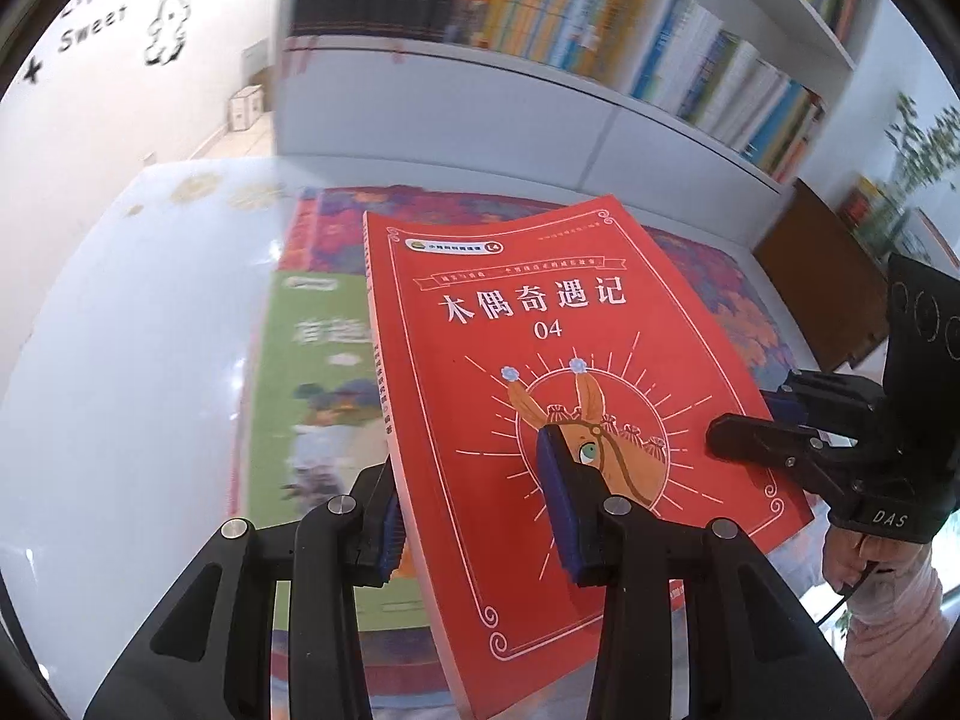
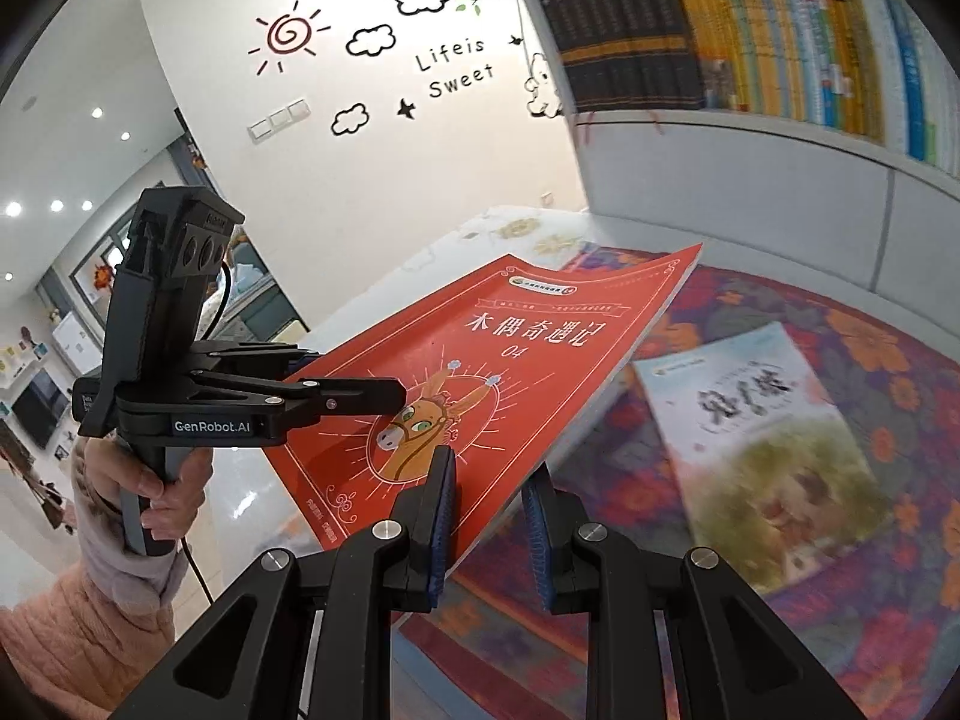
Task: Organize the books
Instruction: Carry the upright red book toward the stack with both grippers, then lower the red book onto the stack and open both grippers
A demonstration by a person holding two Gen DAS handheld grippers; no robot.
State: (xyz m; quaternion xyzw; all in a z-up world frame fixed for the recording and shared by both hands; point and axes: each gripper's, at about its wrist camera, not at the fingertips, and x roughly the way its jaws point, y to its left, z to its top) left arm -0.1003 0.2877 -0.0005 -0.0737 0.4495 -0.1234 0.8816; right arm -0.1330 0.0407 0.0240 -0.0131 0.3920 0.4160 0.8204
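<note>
A red book (image 1: 540, 324) with a donkey on its cover hangs tilted above the table, held from two sides. My left gripper (image 1: 468, 468) is shut on its spine edge, one blue pad on the cover and one beneath. My right gripper (image 2: 489, 474) is shut on the opposite long edge of the red book (image 2: 480, 372). In the right wrist view the left gripper (image 2: 384, 396) reaches in from the left, and in the left wrist view the right gripper (image 1: 729, 438) reaches in from the right. A green book (image 1: 312, 390) and a pale book (image 2: 762, 450) lie flat below.
A floral cloth (image 2: 870, 360) covers part of the white table (image 1: 120, 360). A white bookshelf (image 1: 540, 6) packed with upright books stands behind the table. A brown board (image 1: 822, 276) leans at the right. A person's hand and pink sleeve (image 2: 120, 540) hold the left gripper.
</note>
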